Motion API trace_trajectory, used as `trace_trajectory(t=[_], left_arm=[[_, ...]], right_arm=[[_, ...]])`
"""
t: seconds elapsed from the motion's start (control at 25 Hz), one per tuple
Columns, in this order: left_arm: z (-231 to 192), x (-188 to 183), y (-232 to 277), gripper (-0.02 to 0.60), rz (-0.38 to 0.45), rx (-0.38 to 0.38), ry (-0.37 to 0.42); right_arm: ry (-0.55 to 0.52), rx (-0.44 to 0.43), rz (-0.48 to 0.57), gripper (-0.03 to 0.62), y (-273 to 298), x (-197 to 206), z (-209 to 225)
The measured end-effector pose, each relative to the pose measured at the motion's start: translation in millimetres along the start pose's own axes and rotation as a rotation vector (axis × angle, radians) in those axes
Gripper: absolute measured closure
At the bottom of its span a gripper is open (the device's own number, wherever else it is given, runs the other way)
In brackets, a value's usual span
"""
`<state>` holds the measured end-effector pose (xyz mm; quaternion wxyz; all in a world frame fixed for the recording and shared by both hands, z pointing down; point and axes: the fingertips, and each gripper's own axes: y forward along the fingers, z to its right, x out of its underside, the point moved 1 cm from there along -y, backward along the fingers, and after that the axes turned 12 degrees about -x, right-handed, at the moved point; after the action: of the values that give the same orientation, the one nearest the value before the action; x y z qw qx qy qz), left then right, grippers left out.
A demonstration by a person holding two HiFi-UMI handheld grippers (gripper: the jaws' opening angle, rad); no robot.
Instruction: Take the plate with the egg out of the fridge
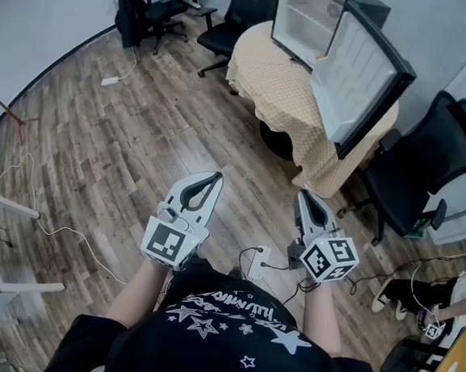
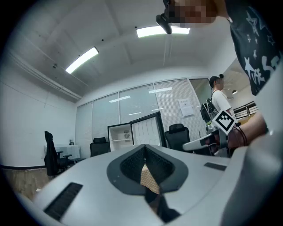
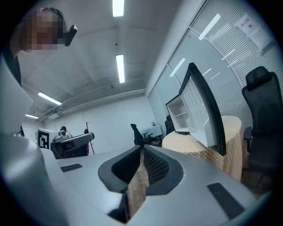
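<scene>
Wooden floor [image 1: 98, 153] fills most of my head view, and the one fridge [image 1: 312, 22] stands on a single round table [image 1: 282, 88] draped in checked cloth. Its door [image 1: 364, 79] is swung wide open. I count three black office chairs around the fridge: one well to its left [image 1: 139, 7], one just left of it [image 1: 242, 12] and one to its right, beyond the door [image 1: 438, 159].

Both of my grippers are well short of the fridge, close to my body. The left gripper [image 1: 216, 176] has its jaws pressed together on nothing. The right gripper [image 1: 303, 195] is likewise closed and empty. Both point towards the fridge.

I cannot make out the plate with the egg. The fridge interior is too small in every view, and nothing lies near either pair of jaws.
</scene>
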<state>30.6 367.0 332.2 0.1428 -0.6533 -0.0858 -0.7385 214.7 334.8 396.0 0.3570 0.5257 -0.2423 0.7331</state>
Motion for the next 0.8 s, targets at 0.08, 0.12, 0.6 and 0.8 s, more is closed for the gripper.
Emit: trace_trajectory(t=[0.08,0.12,0.6,0.8], left_arm=[[3,-4,1,0.574,-0.004,0.011,-0.005],[4,-5,1,0.574,-0.003,0.020,-0.010],[12,-2,13,0.574,-0.003,0.094,-0.003],[-5,8,23,0.574,-0.015,0.078,-0.037]], right_arm=[[-0.011,0.002,-0.009,0.551,-2,-1,1],[-0.013,0.005,-0.008,0.551,-4,-1,1],[0.025,0.085,0.060,0.553,-10,-6,18],[0.083,0.118,0.172,0.553,-6,-15,30]])
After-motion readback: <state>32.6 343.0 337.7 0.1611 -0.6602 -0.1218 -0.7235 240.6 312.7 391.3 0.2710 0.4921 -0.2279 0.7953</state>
